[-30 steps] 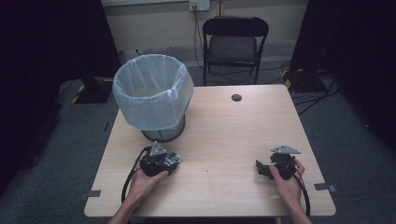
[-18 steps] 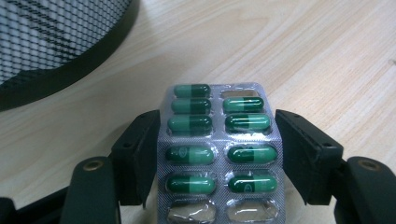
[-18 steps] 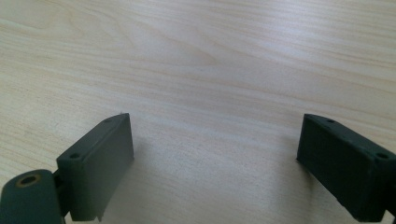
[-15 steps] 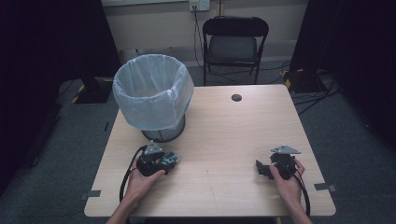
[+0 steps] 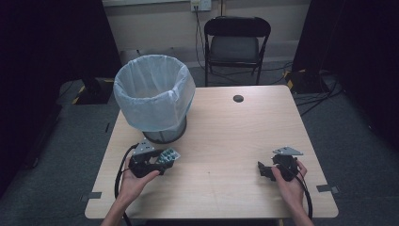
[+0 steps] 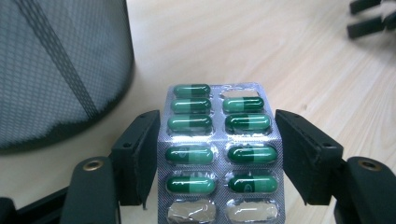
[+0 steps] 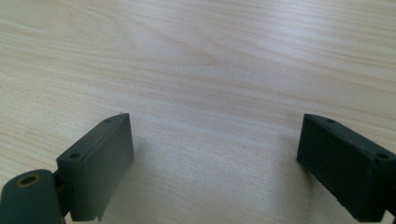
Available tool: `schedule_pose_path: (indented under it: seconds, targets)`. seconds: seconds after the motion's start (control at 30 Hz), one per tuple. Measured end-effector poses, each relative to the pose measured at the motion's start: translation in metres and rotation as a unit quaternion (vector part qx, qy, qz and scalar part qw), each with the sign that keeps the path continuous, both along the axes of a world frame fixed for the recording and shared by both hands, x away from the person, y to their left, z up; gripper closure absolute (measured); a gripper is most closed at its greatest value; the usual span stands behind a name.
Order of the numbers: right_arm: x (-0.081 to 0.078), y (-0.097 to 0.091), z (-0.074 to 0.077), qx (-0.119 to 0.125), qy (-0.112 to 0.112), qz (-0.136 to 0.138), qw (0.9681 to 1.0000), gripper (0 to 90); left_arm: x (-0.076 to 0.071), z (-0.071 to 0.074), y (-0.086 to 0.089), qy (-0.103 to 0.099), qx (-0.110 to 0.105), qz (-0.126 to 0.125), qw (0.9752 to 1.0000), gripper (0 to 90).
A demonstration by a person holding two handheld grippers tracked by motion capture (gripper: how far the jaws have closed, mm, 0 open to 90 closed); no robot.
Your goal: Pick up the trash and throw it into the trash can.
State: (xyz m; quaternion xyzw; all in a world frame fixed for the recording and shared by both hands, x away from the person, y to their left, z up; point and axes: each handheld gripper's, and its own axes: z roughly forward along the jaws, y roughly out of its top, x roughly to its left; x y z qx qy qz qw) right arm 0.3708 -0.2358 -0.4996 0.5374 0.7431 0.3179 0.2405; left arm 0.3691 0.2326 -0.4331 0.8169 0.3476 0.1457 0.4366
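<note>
Green capsules in a silver blister pack [image 6: 219,154] sit between the jaws of our left gripper [image 5: 165,157], which is clenched on the pack's two long edges. In the left gripper view most pockets hold a green capsule, while one pocket at the far end and the two nearest ones look flattened and empty. We hold this gripper at the near left of the wooden tabletop [image 5: 235,136], just in front of a mesh waste bin [image 5: 155,101] lined with a pale plastic bag; the bin's dark mesh wall stands close on the left in the left gripper view. Our left hand [image 5: 134,181] wraps the gripper body from below. At the near right, our right hand [image 5: 289,181] holds the right gripper [image 5: 261,170] low over bare wood, its jaws spread wide with nothing between them. A small dark disc [image 5: 238,98] lies on the far part of the tabletop, and a black folding chair [image 5: 236,44] stands beyond the far edge.
</note>
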Motion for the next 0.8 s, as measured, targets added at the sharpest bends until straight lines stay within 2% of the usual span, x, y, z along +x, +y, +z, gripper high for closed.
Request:
schedule_pose_path:
  seconds: [0.03,0.07,0.1,0.2,0.23,0.27,0.3,0.33,0.43,0.6,0.63,0.8]
  targets:
    - [0.0,0.0,0.0,0.0,0.0,0.0,1.0,9.8,0.0,0.007,0.0,-0.01,0.002,0.003,0.9999,34.1]
    - [0.0,0.0,0.0,0.0,0.0,0.0,1.0,9.8,0.0,0.007,0.0,-0.01,0.002,0.003,0.9999,34.1]
    - [0.0,0.0,0.0,0.0,0.0,0.0,1.0,9.8,0.001,0.015,0.001,-0.017,-0.005,0.001,0.9998,34.1]
    - [0.0,0.0,0.0,0.0,0.0,0.0,1.0,9.8,0.002,0.022,0.001,-0.023,-0.006,-0.005,0.9997,34.1]
    - [0.0,0.0,0.0,0.0,0.0,0.0,1.0,9.8,0.003,0.029,0.001,-0.028,-0.013,-0.011,0.9994,34.1]
    - [0.0,0.0,0.0,0.0,0.0,0.0,1.0,9.8,0.003,0.029,0.001,-0.028,-0.013,-0.011,0.9994,34.1]
    - [0.0,0.0,0.0,0.0,0.0,-0.001,1.0,9.8,0.003,0.036,0.001,-0.035,-0.019,-0.018,0.9991,34.1]
    - [0.0,0.0,0.0,0.0,0.0,-0.001,1.0,9.8,0.003,0.036,0.001,-0.035,-0.019,-0.018,0.9991,34.1]
    - [0.0,0.0,0.0,0.0,0.0,0.0,1.0,9.8,0.003,0.049,0.002,-0.047,-0.031,-0.029,0.998,34.1]
    - [0.0,0.0,0.0,0.0,0.0,0.0,1.0,9.8,0.004,0.06,0.003,-0.053,-0.028,-0.032,0.9977,34.1]
    - [0.0,0.0,0.0,0.0,0.0,0.0,1.0,9.8,0.004,0.066,0.004,-0.052,-0.034,-0.034,0.9975,34.1]
    - [0.0,0.0,0.0,0.0,0.0,0.0,1.0,9.8,0.005,0.077,0.003,-0.058,-0.043,-0.041,0.9965,34.1]
